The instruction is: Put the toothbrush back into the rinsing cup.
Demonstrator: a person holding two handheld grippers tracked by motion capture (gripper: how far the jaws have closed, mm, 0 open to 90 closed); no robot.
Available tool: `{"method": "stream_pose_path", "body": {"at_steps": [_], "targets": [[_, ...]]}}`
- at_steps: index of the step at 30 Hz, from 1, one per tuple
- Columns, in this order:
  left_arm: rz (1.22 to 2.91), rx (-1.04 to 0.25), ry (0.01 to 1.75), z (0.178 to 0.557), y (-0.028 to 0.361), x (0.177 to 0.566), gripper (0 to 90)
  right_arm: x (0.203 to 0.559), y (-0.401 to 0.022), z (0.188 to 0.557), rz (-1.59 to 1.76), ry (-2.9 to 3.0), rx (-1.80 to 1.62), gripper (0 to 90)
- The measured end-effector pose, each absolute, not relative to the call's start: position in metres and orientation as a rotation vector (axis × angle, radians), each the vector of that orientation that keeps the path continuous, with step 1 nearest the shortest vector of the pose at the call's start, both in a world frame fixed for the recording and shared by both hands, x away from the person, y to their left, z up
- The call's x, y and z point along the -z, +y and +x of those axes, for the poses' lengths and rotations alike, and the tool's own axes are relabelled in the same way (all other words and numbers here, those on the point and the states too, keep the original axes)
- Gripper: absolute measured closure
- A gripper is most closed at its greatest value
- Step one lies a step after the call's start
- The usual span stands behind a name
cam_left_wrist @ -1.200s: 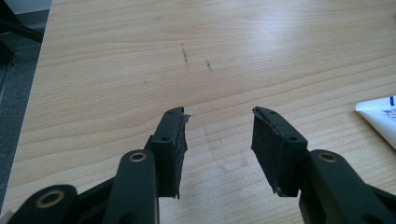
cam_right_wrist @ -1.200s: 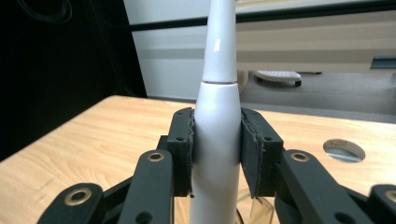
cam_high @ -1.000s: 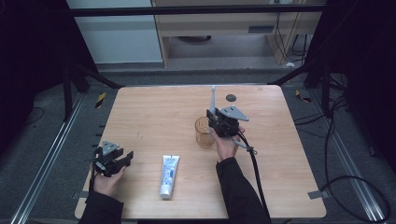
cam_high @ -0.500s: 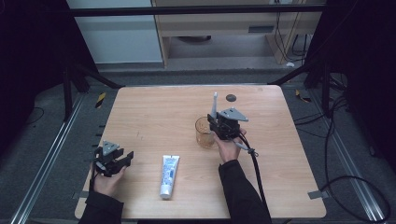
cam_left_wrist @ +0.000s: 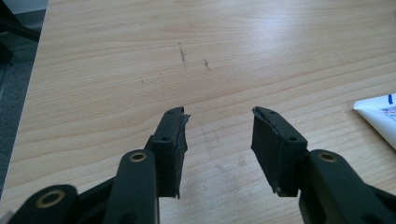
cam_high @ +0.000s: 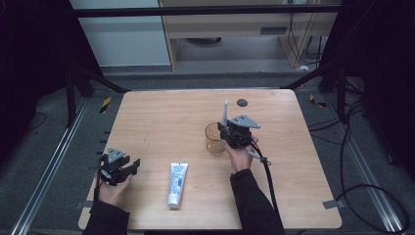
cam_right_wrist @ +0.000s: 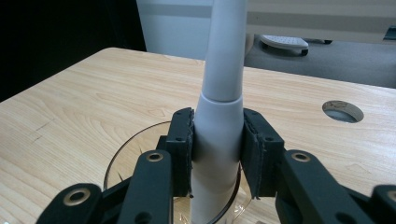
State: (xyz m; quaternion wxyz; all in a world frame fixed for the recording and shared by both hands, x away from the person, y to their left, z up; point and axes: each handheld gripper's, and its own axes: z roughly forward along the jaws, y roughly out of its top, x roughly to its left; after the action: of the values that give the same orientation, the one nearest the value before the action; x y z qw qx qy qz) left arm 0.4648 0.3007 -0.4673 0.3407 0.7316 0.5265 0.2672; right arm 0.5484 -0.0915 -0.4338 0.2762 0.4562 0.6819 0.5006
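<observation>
Your right gripper point(cam_right_wrist: 217, 154) has its jaws set on either side of the thick lower body of a white toothbrush handle point(cam_right_wrist: 219, 121): the left pad lies against it, while a thin gap seems to show at the right pad, so you cannot tell whether the grip is firm. The handle stands upright in a clear amber glass point(cam_high: 214, 138), near the middle of the desk point(cam_high: 166, 117), with its thin upper end rising above the gripper in the high view. Your left gripper point(cam_left_wrist: 219, 140) rests low over the desk's near left corner, jaws apart with bare wood between them. A white toothpaste tube point(cam_high: 177, 184) lies flat between your two hands, well apart from the glass; its blue print is too small to read.

Since the earlier frames, both hands have kept their places, and the glass and the tube lie as they did.
</observation>
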Motion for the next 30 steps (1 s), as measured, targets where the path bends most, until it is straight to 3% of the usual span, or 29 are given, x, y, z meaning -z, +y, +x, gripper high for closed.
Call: {"method": "stream_pose_path", "body": {"at_steps": [30], "targets": [[1.901, -0.692, 1.371, 0.4646, 0.3007, 0.4671, 53.7, 0.4298, -0.0902, 0.5428, 1.193, 1.855, -1.362, 59.0]]}}
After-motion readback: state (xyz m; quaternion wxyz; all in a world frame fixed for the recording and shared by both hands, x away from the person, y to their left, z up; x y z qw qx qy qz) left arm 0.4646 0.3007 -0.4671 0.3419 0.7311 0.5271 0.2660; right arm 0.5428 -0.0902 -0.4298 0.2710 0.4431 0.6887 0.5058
